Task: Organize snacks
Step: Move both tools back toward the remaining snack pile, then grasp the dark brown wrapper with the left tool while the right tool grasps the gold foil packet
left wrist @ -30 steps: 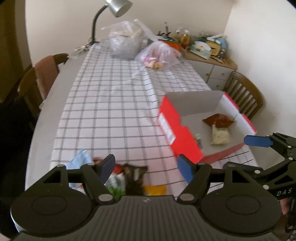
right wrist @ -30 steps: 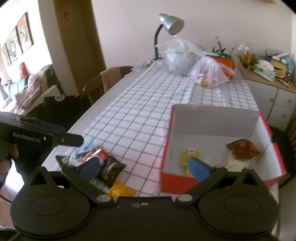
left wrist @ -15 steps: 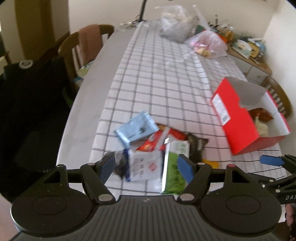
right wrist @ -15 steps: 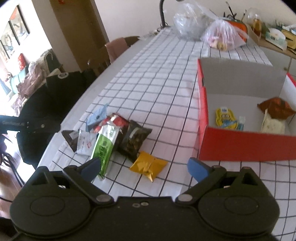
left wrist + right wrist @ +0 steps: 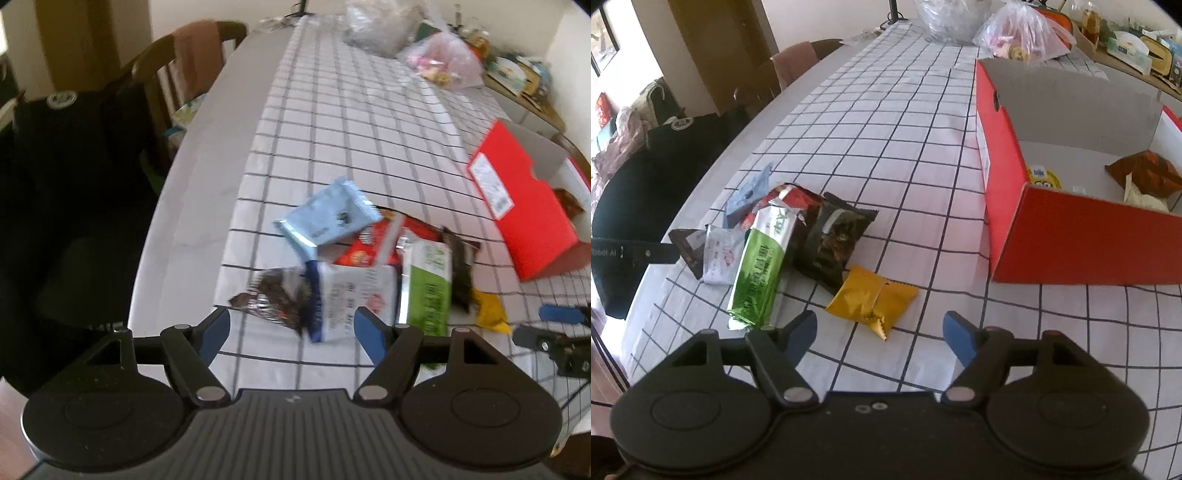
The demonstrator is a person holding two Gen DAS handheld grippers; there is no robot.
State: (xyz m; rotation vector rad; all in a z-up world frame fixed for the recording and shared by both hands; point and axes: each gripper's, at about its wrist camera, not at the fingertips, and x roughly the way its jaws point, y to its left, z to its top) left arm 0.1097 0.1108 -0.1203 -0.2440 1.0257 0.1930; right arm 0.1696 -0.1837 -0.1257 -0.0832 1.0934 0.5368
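Observation:
A heap of snack packets lies on the checked tablecloth: a light blue packet (image 5: 327,218), a white packet (image 5: 354,295), a green packet (image 5: 761,266), a dark packet (image 5: 834,240) and a yellow packet (image 5: 873,301). My left gripper (image 5: 291,330) hovers open just short of the white packet and a dark foil one (image 5: 275,295). My right gripper (image 5: 879,334) hangs over the yellow packet, its jaws closing, pads clear of it. To the right stands the red box (image 5: 1078,243), open, with a few snacks inside.
Two plastic bags (image 5: 1019,33) sit at the table's far end. Wooden chairs (image 5: 177,74) and a black garment (image 5: 66,177) stand along the left edge. A cluttered sideboard (image 5: 1137,48) runs behind the box. Bare tablecloth (image 5: 886,122) stretches beyond the heap.
Both grippers have dropped toward the heap, which now looks larger and closer. The left view swung from the red box to the packets. The right jaws have narrowed.

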